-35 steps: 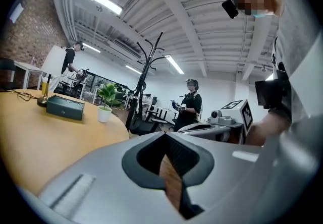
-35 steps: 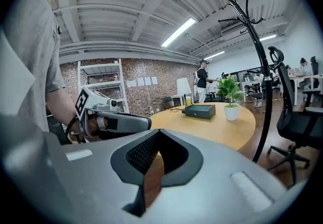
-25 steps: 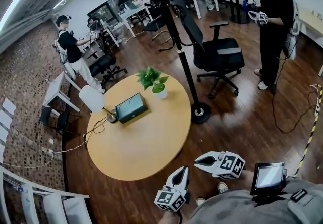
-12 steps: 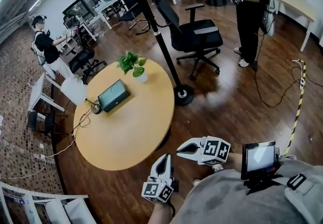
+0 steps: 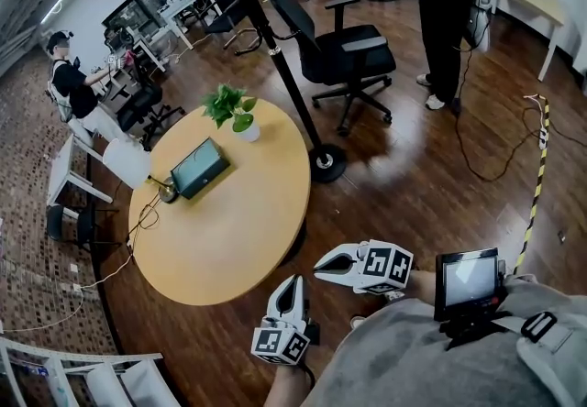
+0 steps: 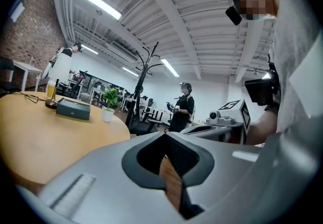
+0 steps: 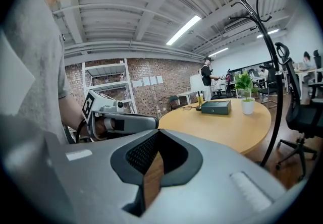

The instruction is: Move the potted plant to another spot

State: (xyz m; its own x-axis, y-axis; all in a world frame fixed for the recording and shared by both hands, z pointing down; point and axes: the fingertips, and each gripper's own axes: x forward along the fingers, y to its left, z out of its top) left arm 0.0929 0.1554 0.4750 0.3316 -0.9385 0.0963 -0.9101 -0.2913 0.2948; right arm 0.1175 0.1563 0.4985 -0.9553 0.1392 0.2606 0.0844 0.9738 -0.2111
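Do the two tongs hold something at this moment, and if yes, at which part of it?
Nothing is held. The left tongs and the right tongs are both shut and empty. The potted plant stands untouched on the round table.

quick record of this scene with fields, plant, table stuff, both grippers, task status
plant: potted plant, upright, near the round table's far edge
also on table: dark box
left gripper: shut, empty, off the table's near edge
right gripper: shut, empty, beside the left
nearby: coat stand, office chair
task status: plant not yet touched
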